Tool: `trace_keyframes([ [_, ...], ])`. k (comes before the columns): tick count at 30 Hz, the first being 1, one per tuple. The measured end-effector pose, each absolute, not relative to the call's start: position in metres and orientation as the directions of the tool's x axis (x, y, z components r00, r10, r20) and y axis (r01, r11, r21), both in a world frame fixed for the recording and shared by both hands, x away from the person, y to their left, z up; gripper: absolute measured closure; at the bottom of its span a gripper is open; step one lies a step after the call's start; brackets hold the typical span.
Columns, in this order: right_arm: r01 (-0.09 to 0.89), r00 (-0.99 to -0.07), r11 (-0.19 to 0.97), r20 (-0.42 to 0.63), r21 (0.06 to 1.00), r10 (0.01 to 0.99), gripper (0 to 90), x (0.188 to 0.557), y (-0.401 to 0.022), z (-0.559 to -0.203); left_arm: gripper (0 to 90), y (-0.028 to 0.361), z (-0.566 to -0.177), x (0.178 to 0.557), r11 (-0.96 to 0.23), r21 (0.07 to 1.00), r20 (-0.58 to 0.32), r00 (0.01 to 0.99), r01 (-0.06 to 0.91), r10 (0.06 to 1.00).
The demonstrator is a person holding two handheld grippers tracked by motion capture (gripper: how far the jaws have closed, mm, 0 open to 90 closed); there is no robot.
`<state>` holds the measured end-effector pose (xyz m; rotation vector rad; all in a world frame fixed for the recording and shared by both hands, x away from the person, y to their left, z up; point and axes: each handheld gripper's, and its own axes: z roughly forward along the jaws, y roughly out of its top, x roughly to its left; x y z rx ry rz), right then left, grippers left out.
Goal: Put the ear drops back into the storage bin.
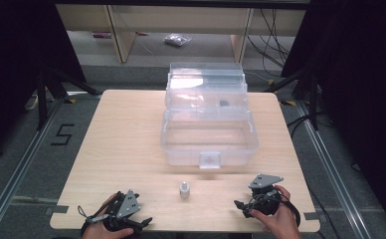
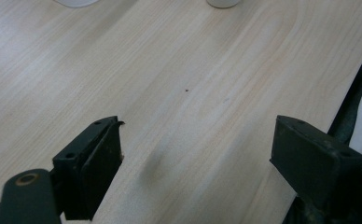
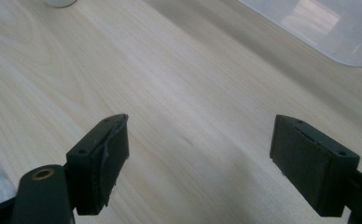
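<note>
Bottle [image 1: 184, 189] stands upright at lower centre of the high view, between the 2 grippers, just below the clear box [image 1: 209, 144] and apart from it. Long axis vertical, cap up. Left gripper [image 1: 142, 221] sits at lower left, right gripper [image 1: 240, 204] at lower right; both point inward at the bottle, right looks slightly nearer. Both released: jaws spread wide in each gripper view, nothing between them, bare wood under them. Bottle base [image 2: 223, 3] clips the top edge of the left gripper view. Box is open, lid tipped back, tray looks empty. Table [image 1: 126, 149] is flat pale wood, plenty of room either side of the bottle for a side-on grab.
</note>
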<state>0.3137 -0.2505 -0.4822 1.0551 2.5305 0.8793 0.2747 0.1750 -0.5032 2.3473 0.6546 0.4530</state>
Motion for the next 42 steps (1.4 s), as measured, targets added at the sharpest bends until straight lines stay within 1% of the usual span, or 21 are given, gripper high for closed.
trace_keyframes([
  [2, 0.563, -0.696, 0.544, 0.003, 0.622, 0.718, 20.6, 0.313, -0.248, -0.482, 15.7, 0.175, -0.503, 0.275, -0.665, 0.668, 0.148, 0.816, 0.334, 0.559],
  [3, 0.552, -0.709, 0.561, -0.008, 0.617, 0.705, 20.6, 0.314, -0.249, -0.481, 15.7, 0.175, -0.503, 0.275, -0.665, 0.668, 0.148, 0.817, 0.333, 0.558],
  [4, 0.568, -0.701, 0.557, 0.002, 0.606, 0.713, 20.5, 0.313, -0.247, -0.48, 15.7, 0.175, -0.503, 0.275, -0.665, 0.668, 0.148, 0.817, 0.333, 0.558],
  [7, 0.564, -0.709, 0.565, 0.004, 0.602, 0.705, 20.7, 0.314, -0.244, -0.479, 15.7, 0.175, -0.503, 0.276, -0.669, 0.665, 0.152, 0.816, 0.333, 0.558],
  [10, 0.526, -0.74, 0.599, -0.021, 0.604, 0.672, 20.6, 0.316, -0.241, -0.478, 15.7, 0.175, -0.504, 0.276, -0.665, 0.667, 0.152, 0.813, 0.335, 0.562],
  [11, 0.522, -0.751, 0.617, -0.026, 0.589, 0.66, 20.7, 0.317, -0.24, -0.475, 15.7, 0.175, -0.504, 0.276, -0.664, 0.668, 0.152, 0.812, 0.336, 0.564],
  [13, 0.527, -0.747, 0.612, -0.023, 0.59, 0.665, 20.7, 0.316, -0.238, -0.474, 15.7, 0.175, -0.504, 0.276, -0.663, 0.668, 0.151, 0.812, 0.337, 0.564],
  [14, 0.508, -0.773, 0.638, -0.02, 0.579, 0.634, 21.6, 0.318, -0.235, -0.472, 15.7, 0.174, -0.505, 0.275, -0.649, 0.673, 0.133, 0.804, 0.356, 0.579],
  [18, 0.496, -0.786, 0.655, -0.027, 0.57, 0.618, 22.2, 0.319, -0.229, -0.47, 15.7, 0.175, -0.505, 0.275, -0.649, 0.672, 0.129, 0.807, 0.356, 0.576],
  [20, 0.525, -0.773, 0.654, -0.017, 0.545, 0.634, 23.2, 0.318, -0.225, -0.468, 15.7, 0.175, -0.505, 0.275, -0.65, 0.671, 0.128, 0.807, 0.357, 0.576],
  [22, 0.518, -0.775, 0.655, -0.023, 0.549, 0.632, 23.9, 0.319, -0.22, -0.467, 15.7, 0.176, -0.504, 0.276, -0.663, 0.667, 0.147, 0.812, 0.34, 0.565],
  [23, 0.516, -0.786, 0.669, -0.014, 0.535, 0.617, 24.0, 0.32, -0.218, -0.466, 15.7, 0.176, -0.504, 0.276, -0.663, 0.667, 0.146, 0.812, 0.341, 0.565],
  [24, 0.496, -0.798, 0.687, -0.033, 0.531, 0.602, 24.4, 0.322, -0.216, -0.466, 15.7, 0.176, -0.504, 0.276, -0.661, 0.667, 0.144, 0.812, 0.342, 0.566],
  [26, 0.502, -0.796, 0.692, -0.036, 0.519, 0.604, 24.8, 0.322, -0.211, -0.463, 15.7, 0.176, -0.505, 0.276, -0.659, 0.669, 0.147, 0.809, 0.343, 0.57],
  [30, 0.464, -0.833, 0.728, -0.032, 0.505, 0.553, 25.4, 0.324, -0.204, -0.458, 15.7, 0.176, -0.504, 0.275, -0.653, 0.674, 0.137, 0.81, 0.346, 0.57],
  [31, 0.441, -0.847, 0.742, -0.039, 0.506, 0.53, 25.7, 0.325, -0.202, -0.457, 15.7, 0.176, -0.504, 0.275, -0.654, 0.673, 0.138, 0.81, 0.345, 0.57],
  [32, 0.446, -0.85, 0.746, -0.027, 0.495, 0.527, 25.9, 0.325, -0.2, -0.454, 15.7, 0.176, -0.504, 0.275, -0.654, 0.673, 0.138, 0.81, 0.345, 0.569],
  [34, 0.416, -0.866, 0.767, -0.045, 0.488, 0.498, 26.4, 0.327, -0.195, -0.45, 15.7, 0.176, -0.504, 0.275, -0.652, 0.675, 0.138, 0.809, 0.345, 0.572],
  [39, 0.394, -0.884, 0.787, -0.039, 0.476, 0.466, 27.8, 0.329, -0.179, -0.444, 15.7, 0.176, -0.504, 0.276, -0.655, 0.672, 0.146, 0.805, 0.346, 0.574],
  [40, 0.381, -0.891, 0.795, -0.042, 0.472, 0.452, 28.0, 0.33, -0.177, -0.443, 15.7, 0.176, -0.505, 0.275, -0.642, 0.679, 0.128, 0.803, 0.357, 0.583],
  [42, 0.363, -0.902, 0.806, -0.043, 0.467, 0.431, 28.5, 0.331, -0.17, -0.443, 15.7, 0.176, -0.504, 0.275, -0.65, 0.677, 0.137, 0.808, 0.345, 0.572],
])
